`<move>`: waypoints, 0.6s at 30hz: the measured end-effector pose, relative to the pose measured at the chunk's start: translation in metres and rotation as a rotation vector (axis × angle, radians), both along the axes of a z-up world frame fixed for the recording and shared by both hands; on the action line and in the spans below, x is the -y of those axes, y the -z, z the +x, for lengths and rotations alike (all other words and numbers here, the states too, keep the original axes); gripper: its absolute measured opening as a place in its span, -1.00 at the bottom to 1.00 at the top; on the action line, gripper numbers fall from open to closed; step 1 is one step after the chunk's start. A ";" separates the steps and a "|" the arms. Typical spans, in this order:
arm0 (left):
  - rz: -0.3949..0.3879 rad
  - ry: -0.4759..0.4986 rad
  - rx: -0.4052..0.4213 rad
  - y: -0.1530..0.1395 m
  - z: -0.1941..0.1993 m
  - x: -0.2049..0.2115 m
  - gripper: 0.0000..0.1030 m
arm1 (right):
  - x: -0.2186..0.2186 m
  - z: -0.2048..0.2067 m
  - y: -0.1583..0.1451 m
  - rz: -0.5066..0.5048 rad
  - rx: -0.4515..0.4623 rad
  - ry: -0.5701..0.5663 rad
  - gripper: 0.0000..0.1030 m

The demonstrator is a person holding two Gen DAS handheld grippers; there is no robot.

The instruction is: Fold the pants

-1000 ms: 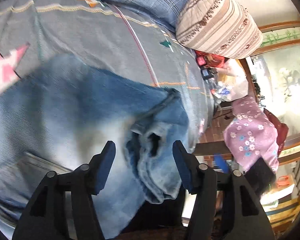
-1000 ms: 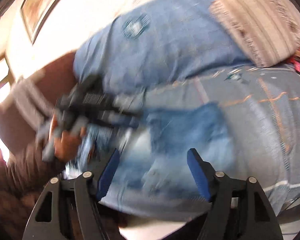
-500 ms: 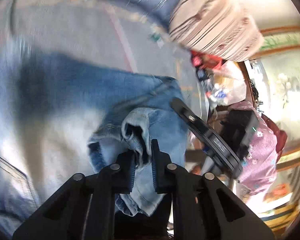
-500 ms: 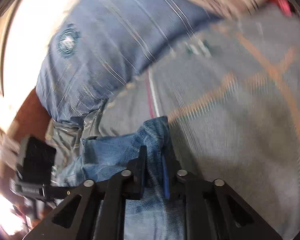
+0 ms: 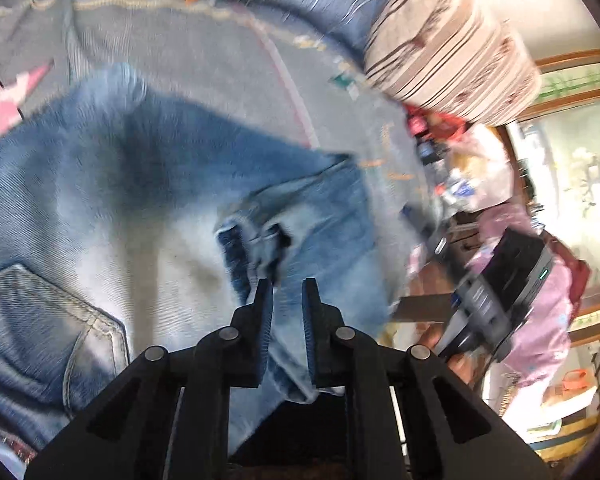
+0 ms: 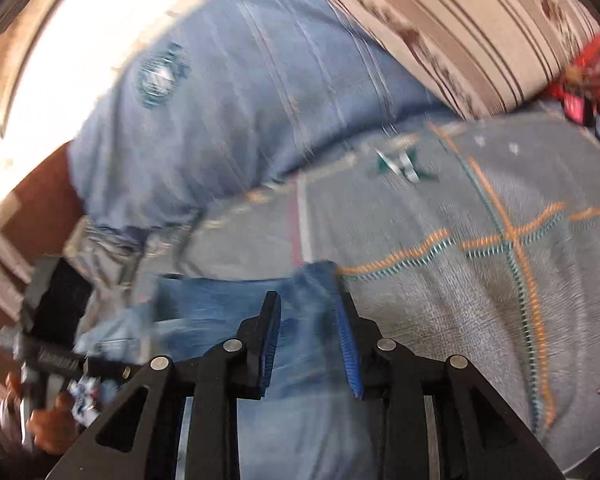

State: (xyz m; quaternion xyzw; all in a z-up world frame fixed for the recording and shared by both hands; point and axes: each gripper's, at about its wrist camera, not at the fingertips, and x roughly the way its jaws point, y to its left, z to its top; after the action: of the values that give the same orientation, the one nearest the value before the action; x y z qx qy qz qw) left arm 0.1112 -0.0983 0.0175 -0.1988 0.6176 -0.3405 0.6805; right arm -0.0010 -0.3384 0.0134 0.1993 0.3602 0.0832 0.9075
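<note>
Blue denim pants (image 5: 112, 200) lie spread on a grey patterned bedspread (image 5: 204, 64), back pocket at lower left. My left gripper (image 5: 287, 292) has its jaws close together around the leg hem (image 5: 260, 240), denim running between them. My right gripper (image 6: 308, 306) has its jaws a little apart over the other hem corner (image 6: 316, 276) of the pants (image 6: 228, 312); the denim passes between them. Each gripper shows in the other's view: the right one in the left wrist view (image 5: 496, 300), the left one in the right wrist view (image 6: 56, 320).
A striped bolster pillow (image 5: 452, 44) and a blue striped quilt (image 6: 236, 100) lie at the head of the bed. Clutter and a pink floral cloth (image 5: 540, 280) sit beyond the bed's right edge. The bedspread (image 6: 480, 280) extends to the right.
Both grippers went from wide open to closed on the pants hems, then their jaws widened slightly. The hem end has moved with the left gripper; the views are blurred with motion.
</note>
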 end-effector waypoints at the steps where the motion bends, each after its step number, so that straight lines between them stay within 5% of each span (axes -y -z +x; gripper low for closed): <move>1: -0.015 -0.013 0.008 -0.006 0.000 -0.004 -0.75 | -0.005 -0.006 -0.004 0.006 0.005 -0.029 -0.41; 6: -0.039 -0.001 0.068 -0.021 0.001 0.021 -0.27 | -0.028 -0.036 0.019 0.135 -0.077 -0.118 -0.41; 9: 0.131 0.011 0.099 0.000 0.013 0.050 -0.26 | -0.043 -0.041 0.042 0.059 -0.196 -0.102 -0.47; 11: 0.211 0.030 0.087 0.021 0.018 0.056 -0.80 | -0.038 -0.050 0.036 0.126 -0.163 -0.092 -0.47; 12: 0.223 0.025 0.077 0.027 0.019 0.055 -0.88 | -0.035 -0.054 0.030 0.152 -0.134 -0.088 -0.47; 14: 0.187 0.014 0.070 0.030 0.018 0.047 -0.92 | -0.029 -0.066 0.023 0.169 -0.086 -0.067 -0.47; 18: 0.131 -0.003 0.008 0.029 0.019 0.033 -0.92 | -0.029 -0.063 0.058 0.132 -0.221 -0.068 -0.56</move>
State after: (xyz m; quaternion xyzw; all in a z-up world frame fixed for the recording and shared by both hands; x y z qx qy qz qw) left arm 0.1303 -0.1315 -0.0114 -0.1534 0.6357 -0.2991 0.6949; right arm -0.0641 -0.3096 -0.0445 0.2540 0.4584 0.1149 0.8439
